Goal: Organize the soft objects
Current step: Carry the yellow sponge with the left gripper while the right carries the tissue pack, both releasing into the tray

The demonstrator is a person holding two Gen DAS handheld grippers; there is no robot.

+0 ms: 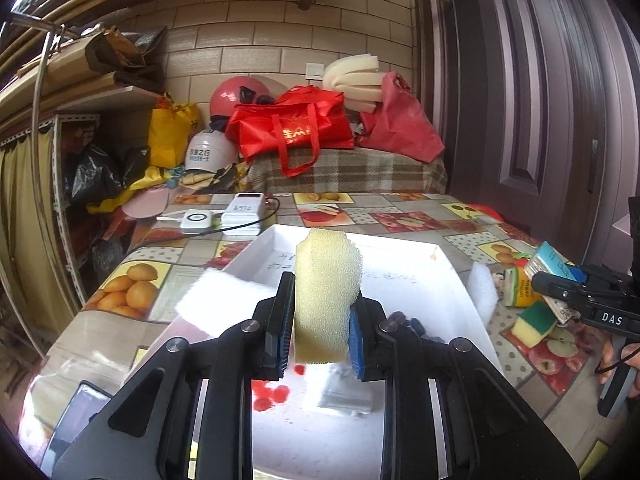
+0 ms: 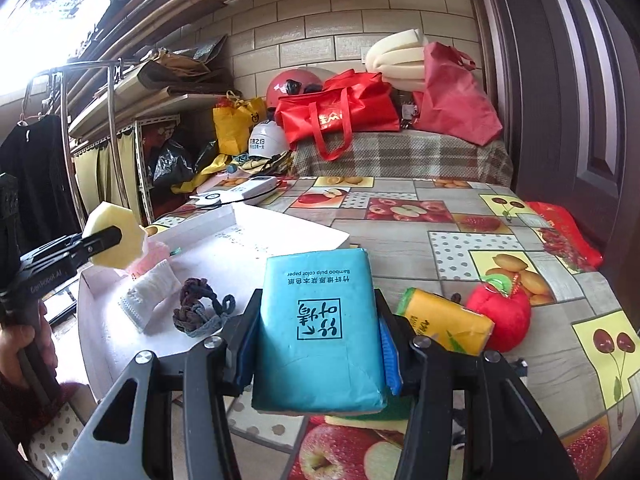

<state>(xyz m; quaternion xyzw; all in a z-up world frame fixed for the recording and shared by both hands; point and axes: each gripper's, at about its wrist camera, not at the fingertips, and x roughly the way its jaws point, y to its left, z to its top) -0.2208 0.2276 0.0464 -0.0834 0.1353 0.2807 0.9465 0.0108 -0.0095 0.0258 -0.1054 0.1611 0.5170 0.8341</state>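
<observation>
My left gripper (image 1: 320,312) is shut on a yellow sponge (image 1: 326,292) and holds it above the white tray (image 1: 452,280). The sponge also shows in the right wrist view (image 2: 116,236), over the tray's (image 2: 256,256) left end. My right gripper (image 2: 316,340) is shut on a teal tissue pack (image 2: 320,328), held above the table to the right of the tray. In the tray lie a dark braided band (image 2: 196,308), a white folded cloth (image 2: 150,292) and a pink soft item (image 2: 156,252). The right gripper shows at the right of the left wrist view (image 1: 560,292).
On the fruit-print tablecloth (image 2: 460,220) lie a yellow tissue pack (image 2: 448,320), a red plush apple (image 2: 500,312), a green-yellow sponge (image 1: 534,324) and white foam pieces (image 1: 484,290). White power banks (image 1: 244,210) with cables sit at the far left. A phone (image 1: 80,412) lies near left.
</observation>
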